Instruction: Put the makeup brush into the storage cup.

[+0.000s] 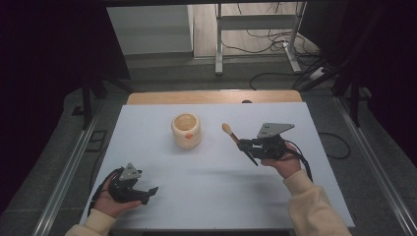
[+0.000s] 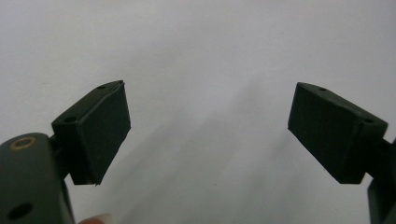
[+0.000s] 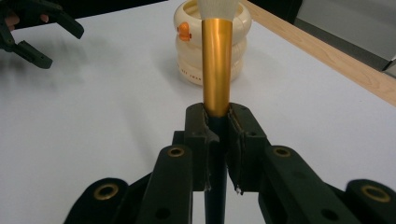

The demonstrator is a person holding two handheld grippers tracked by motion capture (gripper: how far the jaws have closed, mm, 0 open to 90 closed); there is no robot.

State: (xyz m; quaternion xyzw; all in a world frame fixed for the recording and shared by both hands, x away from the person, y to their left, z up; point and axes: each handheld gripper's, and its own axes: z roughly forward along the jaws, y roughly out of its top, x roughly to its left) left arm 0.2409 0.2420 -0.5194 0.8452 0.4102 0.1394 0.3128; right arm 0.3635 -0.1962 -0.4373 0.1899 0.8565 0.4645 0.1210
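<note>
High view: a white table with a wooden far edge. The right gripper, held in the person's right hand, grasps a makeup brush; its jaws are clenched on the dark handle, the pale bristle tip extending beyond the jaws toward the far left and the handle's tail projecting behind them. A cream, ribbed holder with an orange mark on its side stands upright on the table, ahead of and to the left of the brush tip, apart from it. The left gripper, held in the left hand, rests low at the near left of the table, jaws released and spread, nothing between them.

Right gripper view: the right gripper pinches the brush just below its gold ferrule, which rises straight out from between the jaws; the bristles overlap the rim of the holder standing beyond the jaws. The other gripper lies far off to the upper left, jaws parted.

Left gripper view: the left gripper shows both jaws wide apart, with bare white table between and beyond them
</note>
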